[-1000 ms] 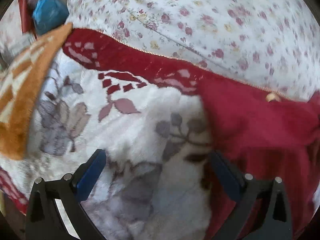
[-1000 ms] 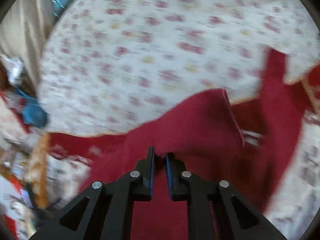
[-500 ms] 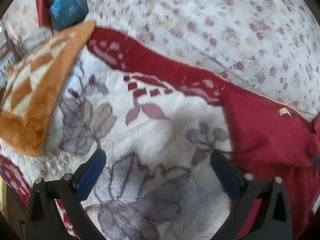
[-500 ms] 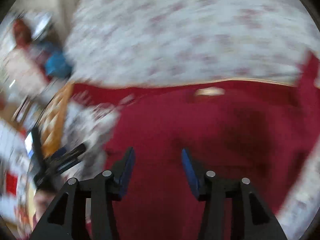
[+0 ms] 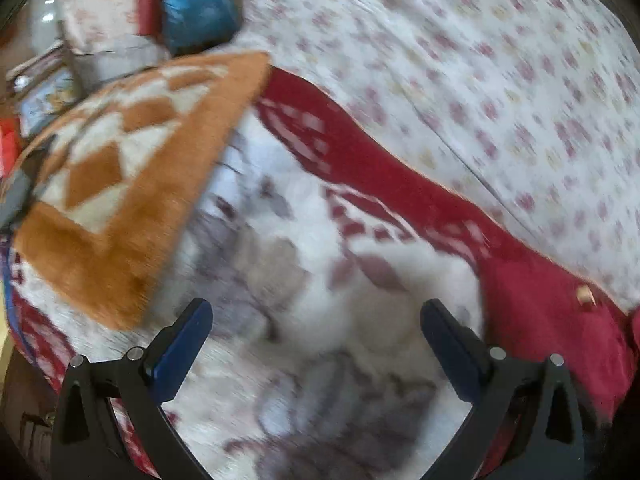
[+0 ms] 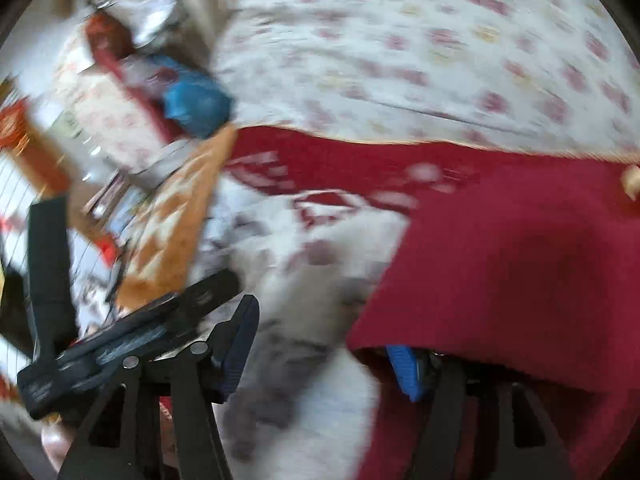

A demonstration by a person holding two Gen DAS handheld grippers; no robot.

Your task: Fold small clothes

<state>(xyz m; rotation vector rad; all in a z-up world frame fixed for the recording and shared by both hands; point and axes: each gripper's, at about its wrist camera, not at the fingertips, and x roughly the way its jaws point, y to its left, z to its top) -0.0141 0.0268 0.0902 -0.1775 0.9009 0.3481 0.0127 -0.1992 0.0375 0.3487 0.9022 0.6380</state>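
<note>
A dark red garment [image 5: 536, 312] lies on a fluffy white blanket with grey and red leaf print [image 5: 320, 280], at the right of the left wrist view. My left gripper [image 5: 316, 340] is open and empty above the blanket, left of the garment. In the right wrist view the red garment [image 6: 520, 272] fills the right side and drapes over my right finger [image 6: 404, 372]. My right gripper [image 6: 324, 352] is open and holds nothing. The other gripper's black body [image 6: 132, 328] shows at lower left there.
An orange and cream checked cloth [image 5: 132, 196] lies at the left on the blanket. A floral bedsheet [image 5: 480, 60] covers the far side. A blue bag [image 5: 198, 12] and clutter [image 6: 100, 100] sit at the far left beyond the bed.
My right gripper has opened, let go of the red garment and swung left. My left gripper has stayed open and drifted back and left, so the orange cloth shows more.
</note>
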